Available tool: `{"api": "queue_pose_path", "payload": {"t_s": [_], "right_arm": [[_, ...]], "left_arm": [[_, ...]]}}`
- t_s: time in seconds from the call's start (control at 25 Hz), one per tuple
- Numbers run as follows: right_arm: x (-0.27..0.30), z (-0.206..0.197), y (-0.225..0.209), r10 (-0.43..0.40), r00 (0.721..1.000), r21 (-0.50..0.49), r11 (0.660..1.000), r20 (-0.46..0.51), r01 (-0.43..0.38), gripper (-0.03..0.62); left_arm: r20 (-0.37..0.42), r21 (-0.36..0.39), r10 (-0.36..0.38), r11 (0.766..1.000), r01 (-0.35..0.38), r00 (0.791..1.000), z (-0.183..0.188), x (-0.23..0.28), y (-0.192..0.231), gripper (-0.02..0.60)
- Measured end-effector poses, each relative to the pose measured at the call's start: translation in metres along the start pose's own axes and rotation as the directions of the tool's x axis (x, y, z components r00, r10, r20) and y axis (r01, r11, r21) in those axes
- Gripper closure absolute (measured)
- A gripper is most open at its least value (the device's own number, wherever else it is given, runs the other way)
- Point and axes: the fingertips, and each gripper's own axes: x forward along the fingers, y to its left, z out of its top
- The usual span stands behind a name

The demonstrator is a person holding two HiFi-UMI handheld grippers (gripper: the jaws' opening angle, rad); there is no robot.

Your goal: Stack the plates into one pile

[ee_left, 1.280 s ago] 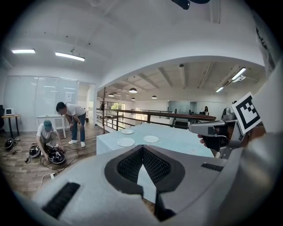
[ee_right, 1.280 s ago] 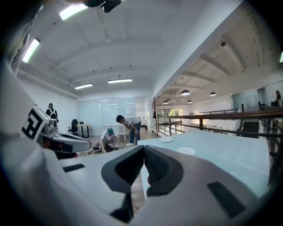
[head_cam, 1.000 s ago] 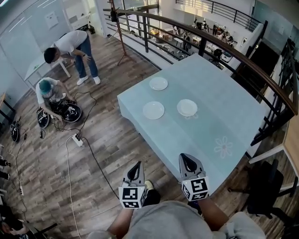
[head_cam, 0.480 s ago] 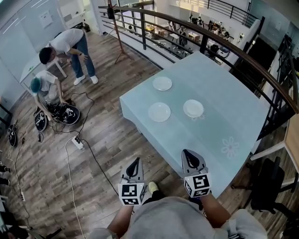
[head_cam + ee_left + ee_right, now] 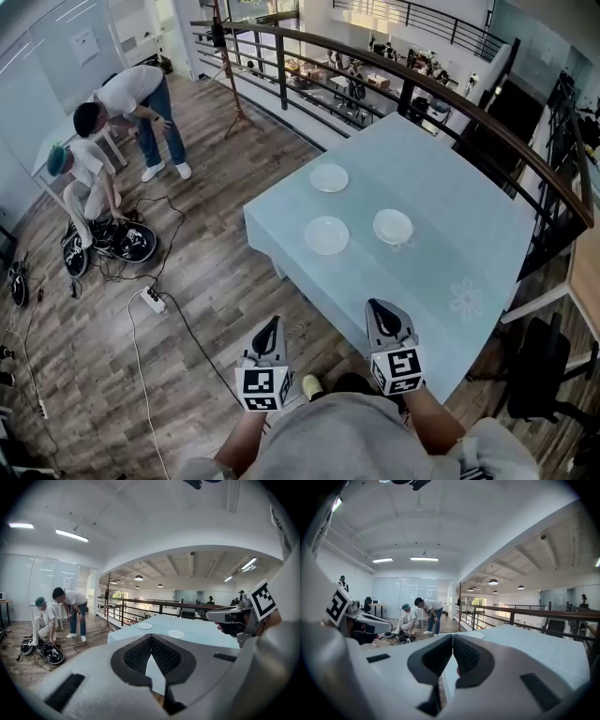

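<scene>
Lying apart on the pale blue table (image 5: 469, 216) are three white plates, none stacked: a far plate (image 5: 329, 177), a near plate (image 5: 326, 234) and a right plate (image 5: 393, 226). The left gripper (image 5: 272, 326) and right gripper (image 5: 378, 307) hang near the table's front edge, both with jaws pressed together on nothing. Each carries black-and-white square markers. Two people (image 5: 131, 94) stand over tangled floor cables (image 5: 141, 281) that are too small to sort out.

The far plate (image 5: 329, 177), near-left plate (image 5: 326, 234) and right plate (image 5: 393, 226) are white on a pale blue-green tablecloth (image 5: 469, 206) with a faint white flower (image 5: 466, 298), the floor (image 5: 206, 300) brown wood planks, the left gripper (image 5: 273, 324) and right gripper (image 5: 378, 307) grey with black-and-white square markers.
</scene>
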Motion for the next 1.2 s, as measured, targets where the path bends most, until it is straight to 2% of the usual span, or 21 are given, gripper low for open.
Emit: {"api": "queue_pose_path", "payload": {"t_s": [0.36,0.76,1.2], "right_arm": [[0.014,0.004,0.006,-0.014,1.000,-0.009,1.000,-0.015,0.014,0.568],[0.045,0.000,0.013,0.014,0.999,-0.005,1.000,-0.032,-0.014,0.568],[0.089,-0.015,-0.009,-0.015,0.997,0.029,0.999,-0.077,0.018,0.568]], "left_arm": [[0.005,0.004,-0.023,1.000,0.023,1.000,0.001,0.007,0.014,0.565],[-0.013,-0.019,0.018,1.000,-0.019,1.000,-0.006,0.023,0.045,0.565],[-0.081,0.008,-0.050,0.999,0.050,0.996,-0.003,0.087,0.047,0.563]]}}
